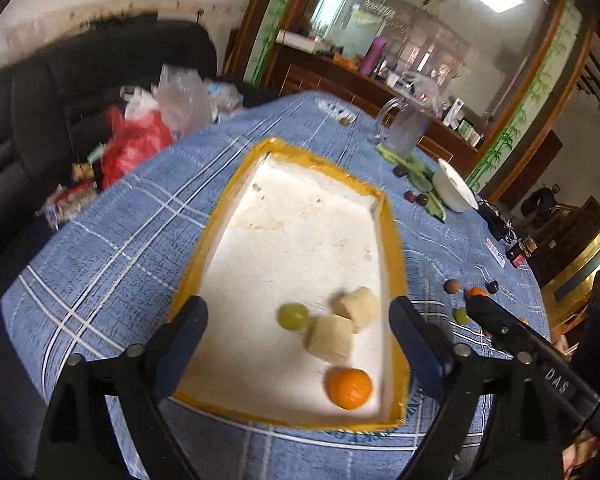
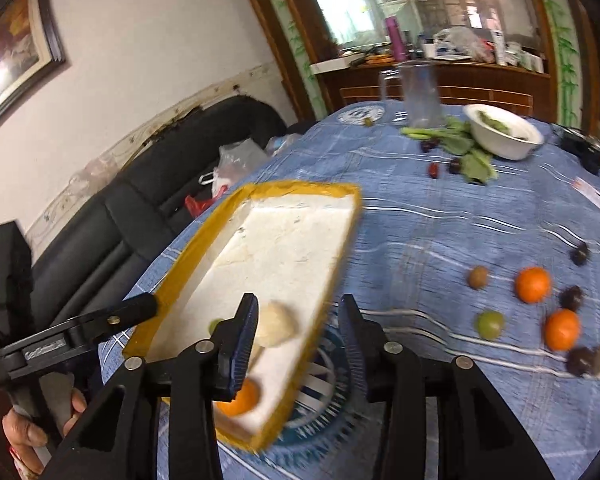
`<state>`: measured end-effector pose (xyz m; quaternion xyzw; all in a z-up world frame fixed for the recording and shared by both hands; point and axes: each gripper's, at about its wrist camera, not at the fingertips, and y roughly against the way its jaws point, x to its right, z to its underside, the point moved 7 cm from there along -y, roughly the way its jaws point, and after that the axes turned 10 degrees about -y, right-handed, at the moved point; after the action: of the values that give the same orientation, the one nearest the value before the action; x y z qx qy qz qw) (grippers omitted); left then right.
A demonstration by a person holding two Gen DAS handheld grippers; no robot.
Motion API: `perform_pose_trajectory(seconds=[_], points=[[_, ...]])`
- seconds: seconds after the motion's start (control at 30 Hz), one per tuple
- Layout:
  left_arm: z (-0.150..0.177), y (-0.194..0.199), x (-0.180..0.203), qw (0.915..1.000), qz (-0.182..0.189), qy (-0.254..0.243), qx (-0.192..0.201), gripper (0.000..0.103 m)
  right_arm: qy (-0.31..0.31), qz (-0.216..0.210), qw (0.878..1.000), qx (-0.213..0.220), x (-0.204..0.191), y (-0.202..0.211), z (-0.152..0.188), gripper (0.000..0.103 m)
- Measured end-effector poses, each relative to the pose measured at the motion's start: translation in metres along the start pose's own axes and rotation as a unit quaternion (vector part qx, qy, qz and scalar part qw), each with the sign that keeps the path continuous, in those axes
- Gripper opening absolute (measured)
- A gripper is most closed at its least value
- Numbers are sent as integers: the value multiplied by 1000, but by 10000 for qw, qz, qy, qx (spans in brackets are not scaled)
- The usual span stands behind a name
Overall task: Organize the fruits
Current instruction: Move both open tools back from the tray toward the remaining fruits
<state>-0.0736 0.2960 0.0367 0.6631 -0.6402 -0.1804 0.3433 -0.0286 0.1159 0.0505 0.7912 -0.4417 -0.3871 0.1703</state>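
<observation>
**Tray part filled, loose fruit waiting on the desk**

The tray (image 1: 236,248), white inside with a yellow taped rim, lies on the blue checked desk (image 1: 112,240). At its near end sit a green grape (image 1: 294,317), two banana pieces (image 1: 342,328) touching each other, and an orange (image 1: 348,388) close to the near right corner. So the sorting looks to be under way, not finished.

The left hand-held gripper (image 1: 296,332) hangs over the near end of the tray, jaws spread wide with nothing between them. The right hand-held gripper (image 2: 298,344) is also parted and empty, straddling the tray's right rim.

To the right of the tray, well apart from it, fruit lies loose on the desk: two oranges (image 2: 533,285), a green grape (image 2: 490,324), a brownish round fruit (image 2: 478,277) and several dark ones (image 2: 571,298). Farther off, a white bowl (image 2: 504,130) stands by some green leaves (image 2: 466,148).

The next move probably falls to the right hand-held gripper: swing right, settle over one loose fruit, close gently. The round fruits could roll when nudged, so a centred approach from above seems wise.
</observation>
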Motion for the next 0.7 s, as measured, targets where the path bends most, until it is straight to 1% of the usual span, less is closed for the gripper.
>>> perform_pose_trajectory(seconds=[0.07,0.13,0.2,0.27,0.3,0.37,0.47,0.57,0.7], points=[[3,8,16,9998,5,-166,98,95,-155,96,9998,90,21,19,2,47],[7,14,32,9994,163,-278,141,95,-319,231,9990,188,46,39,3,48],[12,19,54,9977,473,-440,196,95,-478,447,9973,334,76,65,3,48],[14,21,74,9959,557,-686,196,95,-615,705,9944,492,107,90,4,48],[16,21,80,9951,530,-807,202,95,-718,892,9917,592,128,106,4,48],[17,18,97,9931,473,-1050,210,95,-917,1201,9857,745,162,129,3,54],[20,5,120,9915,643,-1131,0,95,-1346,1499,9754,899,210,156,3,55],[26,-7,143,9884,833,-1253,-185,94,-1725,1619,9670,948,247,170,7,55],[32,-24,171,9839,934,-1479,-362,94,-1959,1839,9597,826,279,166,10,55]])
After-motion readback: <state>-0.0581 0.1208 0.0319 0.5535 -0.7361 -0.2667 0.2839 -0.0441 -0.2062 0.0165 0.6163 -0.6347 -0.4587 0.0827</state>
